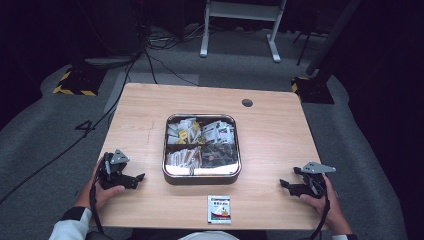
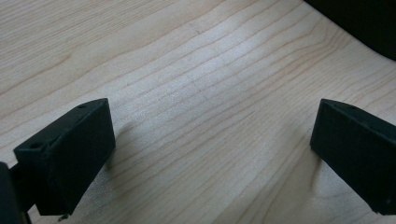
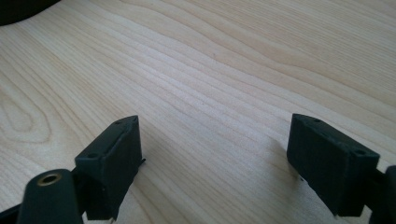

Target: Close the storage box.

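Not started: both grippers, left (image 1: 141, 177) and right (image 1: 283, 183), rest wide open and empty, sachet (image 1: 219, 208) lies untouched near the tray (image 1: 202, 178).

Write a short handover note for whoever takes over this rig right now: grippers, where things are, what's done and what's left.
Left gripper: open, empty, resting on the table left of the tray.
Right gripper: open, empty, on the table right of the tray.
Divided tray: table centre, four compartments holding packets.
One sachet lies loose at the near edge, in front of the tray.
Done: nothing in hand. Left: probably the loose sachet goes into the tray.
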{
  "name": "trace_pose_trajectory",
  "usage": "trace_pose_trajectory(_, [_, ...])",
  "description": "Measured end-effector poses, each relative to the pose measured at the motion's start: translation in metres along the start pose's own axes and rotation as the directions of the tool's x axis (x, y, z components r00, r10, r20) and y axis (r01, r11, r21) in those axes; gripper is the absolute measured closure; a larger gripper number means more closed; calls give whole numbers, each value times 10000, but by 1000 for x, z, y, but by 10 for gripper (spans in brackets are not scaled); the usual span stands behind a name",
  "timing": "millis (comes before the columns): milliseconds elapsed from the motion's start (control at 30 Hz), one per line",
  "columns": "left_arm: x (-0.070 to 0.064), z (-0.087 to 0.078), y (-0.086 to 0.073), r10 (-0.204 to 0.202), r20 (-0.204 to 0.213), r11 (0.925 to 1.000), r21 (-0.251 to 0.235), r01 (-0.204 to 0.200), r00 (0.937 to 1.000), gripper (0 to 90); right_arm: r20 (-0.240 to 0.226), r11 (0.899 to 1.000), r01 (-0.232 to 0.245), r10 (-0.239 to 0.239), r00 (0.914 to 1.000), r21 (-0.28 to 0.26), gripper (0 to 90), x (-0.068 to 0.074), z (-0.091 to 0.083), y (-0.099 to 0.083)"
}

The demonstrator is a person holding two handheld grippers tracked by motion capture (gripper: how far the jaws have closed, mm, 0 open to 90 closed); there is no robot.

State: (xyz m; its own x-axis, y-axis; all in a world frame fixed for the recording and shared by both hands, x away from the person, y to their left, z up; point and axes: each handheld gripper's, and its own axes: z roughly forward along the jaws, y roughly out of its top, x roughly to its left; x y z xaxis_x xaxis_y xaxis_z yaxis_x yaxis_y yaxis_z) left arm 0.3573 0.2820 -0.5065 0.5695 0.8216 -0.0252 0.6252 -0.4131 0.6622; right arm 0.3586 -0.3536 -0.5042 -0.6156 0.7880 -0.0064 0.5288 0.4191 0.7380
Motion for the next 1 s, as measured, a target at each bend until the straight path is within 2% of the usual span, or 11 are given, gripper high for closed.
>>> trace_pose_trajectory(1000, [1, 1, 1, 40, 32, 10000, -11, -40, 10000, 1, 79, 10000, -53, 53, 10000, 6, 173, -1, 2, 2])
